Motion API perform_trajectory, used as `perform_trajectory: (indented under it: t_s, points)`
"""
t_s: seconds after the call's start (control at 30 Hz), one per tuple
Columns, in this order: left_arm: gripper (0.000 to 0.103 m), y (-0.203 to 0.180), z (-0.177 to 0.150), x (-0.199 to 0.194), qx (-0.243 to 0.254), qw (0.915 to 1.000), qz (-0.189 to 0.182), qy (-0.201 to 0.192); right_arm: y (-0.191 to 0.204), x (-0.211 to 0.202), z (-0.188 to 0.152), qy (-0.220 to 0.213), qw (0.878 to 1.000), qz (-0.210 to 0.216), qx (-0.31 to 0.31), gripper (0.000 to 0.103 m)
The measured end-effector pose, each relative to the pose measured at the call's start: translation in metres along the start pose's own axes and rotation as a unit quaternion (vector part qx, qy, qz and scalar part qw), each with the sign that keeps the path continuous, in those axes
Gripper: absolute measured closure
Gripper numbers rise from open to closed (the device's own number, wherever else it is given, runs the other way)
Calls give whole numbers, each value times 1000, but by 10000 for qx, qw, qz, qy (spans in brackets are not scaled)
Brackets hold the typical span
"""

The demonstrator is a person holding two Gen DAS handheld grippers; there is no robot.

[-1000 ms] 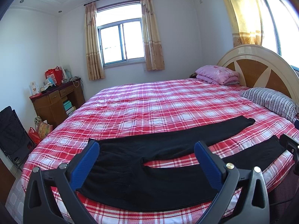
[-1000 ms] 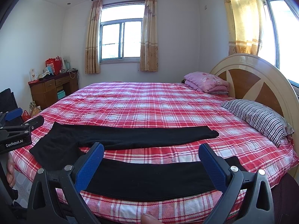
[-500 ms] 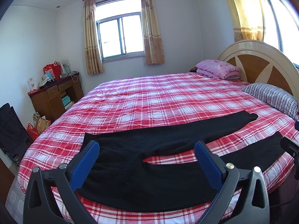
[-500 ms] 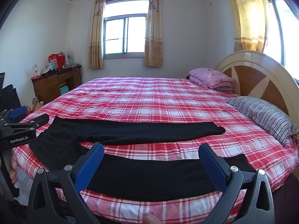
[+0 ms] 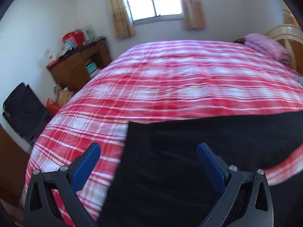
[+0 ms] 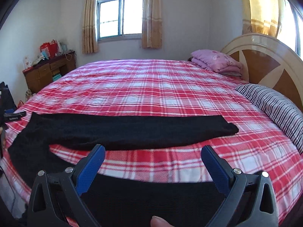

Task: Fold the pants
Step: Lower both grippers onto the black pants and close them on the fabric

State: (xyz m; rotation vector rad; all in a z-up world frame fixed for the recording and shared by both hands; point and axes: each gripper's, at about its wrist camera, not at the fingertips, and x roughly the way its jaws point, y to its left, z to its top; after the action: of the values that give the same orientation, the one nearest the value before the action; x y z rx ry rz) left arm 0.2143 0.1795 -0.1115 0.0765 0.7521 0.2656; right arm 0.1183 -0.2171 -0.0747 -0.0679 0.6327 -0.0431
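Black pants (image 6: 121, 130) lie flat on the red plaid bed (image 6: 151, 87), waist to the left, legs spread apart to the right. My left gripper (image 5: 149, 162) is open and hovers low over the waist end (image 5: 170, 170) of the pants, its left finger over bare bedspread. My right gripper (image 6: 153, 162) is open, just above the near leg (image 6: 151, 198), with the far leg beyond it. The left gripper also shows at the left edge of the right wrist view (image 6: 13, 116).
A striped pillow (image 6: 274, 109) and a folded pink quilt (image 6: 217, 61) lie by the headboard (image 6: 265, 60) on the right. A wooden desk (image 6: 47, 71) with clutter stands at the far left wall. A black bag (image 5: 22, 109) sits beside the bed.
Both grippers have dropped closer to the bed. The left one swung left and down over the waist; the right one moved down over the near leg. Both stay open.
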Motion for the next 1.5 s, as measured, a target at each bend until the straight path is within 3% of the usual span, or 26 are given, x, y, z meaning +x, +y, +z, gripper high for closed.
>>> perform_trajectory:
  t_s: [0.07,0.17,0.27,0.37,0.47,0.53,0.6,0.67,0.77,0.97,1.13,1.37,1.5]
  points:
    - [6,19,5,26,-201,9995,-40,245,-10,20,8,171,9997,-149,-67,1]
    - [26,37,8,58,-458,9967,-303,599,-26,50,16,450,9987,-225,-47,1]
    - [34,38,10,81,-627,9924,-667,824,-39,73,18,679,9972,-321,17,1]
    - [43,27,14,99,-410,9920,-699,970,-53,93,21,878,9954,-357,105,1]
    - [60,21,21,124,-278,9903,-728,1148,-69,110,26,1020,9940,-346,204,1]
    - [64,20,22,135,-258,9893,-665,1273,-84,123,29,1096,9927,-441,265,1]
    - [70,22,22,141,-297,9878,-719,1348,-98,135,33,1160,9910,-563,357,5]
    - [80,25,21,140,-335,9860,-986,1299,-114,149,37,1292,9888,-590,468,18]
    - [86,35,21,141,-596,9806,-1323,1322,-138,173,47,1477,9850,-662,597,28]
    - [86,42,20,149,-827,9735,-1584,1429,-178,216,67,1589,9800,-982,680,29]
    - [86,39,22,149,-685,9758,-1535,1401,-216,250,71,1863,9716,-1118,936,29]
    - [86,35,25,154,-481,9781,-1428,1433,-238,287,59,2211,9664,-828,1020,29]
    - [86,36,23,154,-475,9781,-1457,1409,-240,296,52,2252,9677,-551,987,38]
